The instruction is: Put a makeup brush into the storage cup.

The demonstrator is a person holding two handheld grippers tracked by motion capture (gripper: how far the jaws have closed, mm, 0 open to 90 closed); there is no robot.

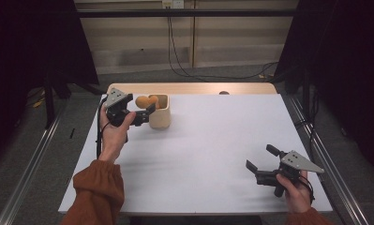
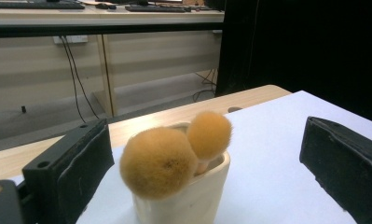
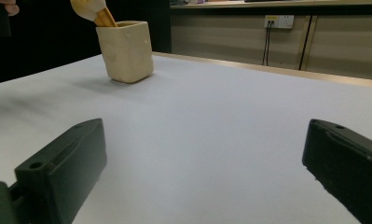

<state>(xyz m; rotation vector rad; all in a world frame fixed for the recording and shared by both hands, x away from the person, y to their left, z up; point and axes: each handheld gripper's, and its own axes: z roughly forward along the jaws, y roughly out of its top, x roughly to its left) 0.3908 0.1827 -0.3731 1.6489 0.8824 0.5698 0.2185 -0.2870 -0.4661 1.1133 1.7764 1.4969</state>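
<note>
Left claw (image 1: pixel 145 114), jaws spread and empty, flanks the cream ceramic cup (image 1: pixel 160 116) at the white tabletop's (image 1: pixel 213 140) far-left corner, seemingly poised to grip its two fluffy orange brushes (image 2: pixel 174 151).

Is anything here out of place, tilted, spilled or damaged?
Nothing stands out. The cream cup stands upright on the white table with two fluffy orange brushes in it, heads up, nothing spilled. The left gripper is open at the cup; the right gripper is open and far from it.
</note>
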